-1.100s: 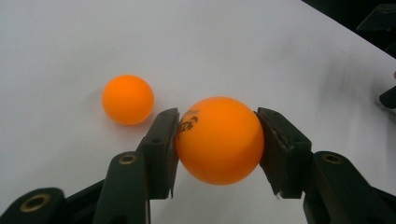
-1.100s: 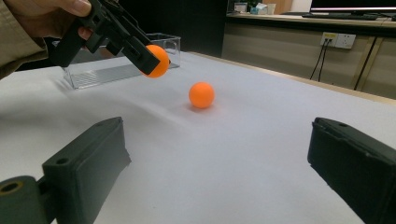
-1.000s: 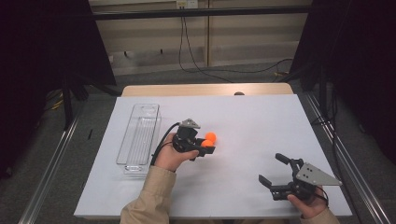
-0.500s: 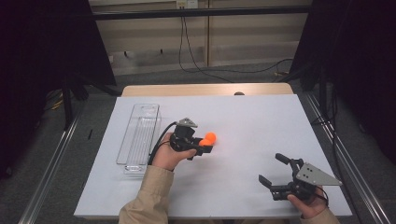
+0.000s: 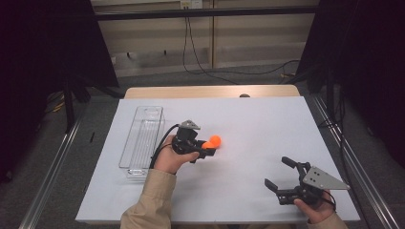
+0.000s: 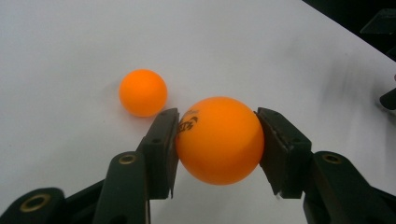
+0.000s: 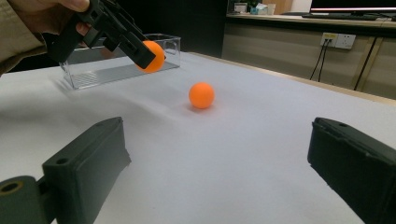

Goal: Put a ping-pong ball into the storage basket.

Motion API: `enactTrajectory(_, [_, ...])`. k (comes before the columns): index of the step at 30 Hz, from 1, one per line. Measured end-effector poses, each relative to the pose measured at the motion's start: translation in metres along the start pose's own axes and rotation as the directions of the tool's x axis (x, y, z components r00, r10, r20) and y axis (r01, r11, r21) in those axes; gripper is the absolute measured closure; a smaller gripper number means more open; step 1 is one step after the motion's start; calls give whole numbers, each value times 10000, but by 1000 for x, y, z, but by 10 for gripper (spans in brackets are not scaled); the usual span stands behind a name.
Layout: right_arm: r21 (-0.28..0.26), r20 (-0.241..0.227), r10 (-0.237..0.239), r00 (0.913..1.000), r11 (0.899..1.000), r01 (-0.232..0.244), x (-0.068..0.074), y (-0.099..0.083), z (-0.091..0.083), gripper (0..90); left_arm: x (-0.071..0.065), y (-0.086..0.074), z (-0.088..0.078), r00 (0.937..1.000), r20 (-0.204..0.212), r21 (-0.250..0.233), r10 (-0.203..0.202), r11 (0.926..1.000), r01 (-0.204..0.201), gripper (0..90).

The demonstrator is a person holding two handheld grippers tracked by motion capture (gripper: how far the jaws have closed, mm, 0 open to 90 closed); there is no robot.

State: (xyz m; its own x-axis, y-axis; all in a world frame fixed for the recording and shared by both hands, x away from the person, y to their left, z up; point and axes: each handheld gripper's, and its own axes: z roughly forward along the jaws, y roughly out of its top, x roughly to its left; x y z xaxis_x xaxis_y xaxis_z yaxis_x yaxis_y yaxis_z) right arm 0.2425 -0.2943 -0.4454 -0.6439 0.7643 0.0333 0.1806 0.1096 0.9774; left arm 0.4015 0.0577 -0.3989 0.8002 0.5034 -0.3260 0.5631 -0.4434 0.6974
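The orange ball (image 6: 219, 140) is sitting between the fingers (image 6: 161, 149) of our left gripper (image 5: 206, 147), both pads pressing on its sides, and we are holding it just above the white desk (image 5: 248, 119) near the middle of the sheet. In the left gripper view black print is showing on the ball's left flank, next to the left pad.

Nearest to us, at the front right of the desk, our right gripper (image 5: 281, 175) is resting low with its fingers (image 7: 88, 172) standing wide apart and nothing between them; its grey three-cornered plate (image 5: 322, 179) is pointing to the right.

A little farther out, a second orange ball (image 7: 201, 95) is lying loose on the desk just beyond the held one; in the high view the two are almost merging into one orange spot. In the right gripper view the held ball is hanging clear of the surface, with the loose ball apart from it.

Farther to the left, a long clear tray (image 5: 143, 138) is lying lengthwise on the desk, just beside our left hand (image 5: 169, 160).

Against the earlier frames, we are finding nothing changed: both hands are staying where they were, the grip is unchanged, and the loose ball is keeping its place.
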Motion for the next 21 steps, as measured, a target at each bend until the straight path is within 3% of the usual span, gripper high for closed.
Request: enactTrajectory(21, [-7, -14, -16, 10000, 10000, 16, 0, 0, 0, 39, 5, -1, -7, 9998, -69, -39, -165, 9999, 165, 508])
